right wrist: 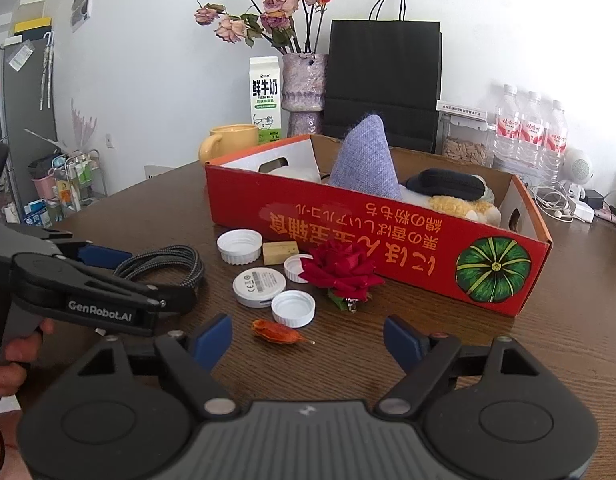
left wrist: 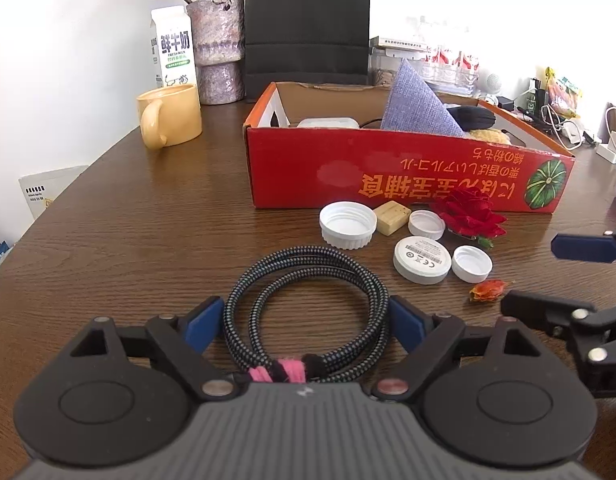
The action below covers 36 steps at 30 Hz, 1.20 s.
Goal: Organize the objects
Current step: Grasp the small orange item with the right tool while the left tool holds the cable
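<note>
Left gripper point(left wrist: 306, 322) stood spread wide astride a coiled cable point(left wrist: 308, 312) on the table point(left wrist: 128, 220), blue pads flanking the coil's sides w/o pressing, nothing gripped. Coil lay flat directly ahead, its pink tie point(left wrist: 278, 374) nearest the gripper body. Right gripper point(right wrist: 308, 340) was also released and empty, a dried orange bud point(right wrist: 278, 332) just in front betw. its fingers. Beyond sat white caps point(right wrist: 240, 245), a red rose point(right wrist: 342, 270), then the red box point(right wrist: 388, 240) toward the table's far edge. Left hand looked closer to the cable; likely next grab.
</note>
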Available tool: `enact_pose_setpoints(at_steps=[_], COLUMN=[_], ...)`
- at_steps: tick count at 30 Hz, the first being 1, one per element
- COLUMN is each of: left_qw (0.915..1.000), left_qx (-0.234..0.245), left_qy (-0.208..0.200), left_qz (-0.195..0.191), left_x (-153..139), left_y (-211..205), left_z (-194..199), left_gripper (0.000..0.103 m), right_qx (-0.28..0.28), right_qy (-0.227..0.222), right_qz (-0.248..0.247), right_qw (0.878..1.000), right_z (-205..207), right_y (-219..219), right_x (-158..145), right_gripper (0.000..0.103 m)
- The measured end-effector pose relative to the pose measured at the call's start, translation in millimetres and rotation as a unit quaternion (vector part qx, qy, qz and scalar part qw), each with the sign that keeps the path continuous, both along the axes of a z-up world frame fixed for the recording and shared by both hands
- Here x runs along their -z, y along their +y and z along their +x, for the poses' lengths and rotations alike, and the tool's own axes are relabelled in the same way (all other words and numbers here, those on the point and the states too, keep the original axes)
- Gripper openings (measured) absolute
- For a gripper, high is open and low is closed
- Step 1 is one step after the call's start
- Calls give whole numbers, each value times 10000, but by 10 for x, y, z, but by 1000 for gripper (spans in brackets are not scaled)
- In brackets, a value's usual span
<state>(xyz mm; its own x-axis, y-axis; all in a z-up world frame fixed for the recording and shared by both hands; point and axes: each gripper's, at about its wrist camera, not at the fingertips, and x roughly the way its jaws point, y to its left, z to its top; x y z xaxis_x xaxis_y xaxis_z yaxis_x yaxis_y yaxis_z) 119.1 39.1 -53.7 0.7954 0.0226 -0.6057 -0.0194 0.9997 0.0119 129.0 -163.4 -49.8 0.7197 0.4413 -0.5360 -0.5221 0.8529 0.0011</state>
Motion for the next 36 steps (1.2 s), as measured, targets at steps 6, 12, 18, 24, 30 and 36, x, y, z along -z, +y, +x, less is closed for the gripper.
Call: enact_pose_setpoints(at_steps=[6,12,18,24,30,36], left_qw=[9994,9987,9985,9985,9985,9985], left_qx=[-178,-318,-274,-210,-172,-122], left_qy=[-270,-399,-451,-461,-470,-502], left_qz=[75,23,-121,-207,-231,-193], left_x=[-124,-182,-185,-177,-177,-214], left_y=[70,160,163,158,157,123], left_z=[-126,-191,-220,-238,-254,-241], left_gripper=[88,88,88,88,88,88], right_qx=[221,432,657,683,613,597], right_qy=[303,334,423,400,376,376], right_qz=[81,8,92,88,75,137], right_qw=[9993,9985,9969,9968,9974,9974], right_z=[25,55,91,70,42,18], right_y=[140,256,301,317,318,262], right_x=[100,126,106,100,99,81], right_gripper=[78,70,59,40,39,39])
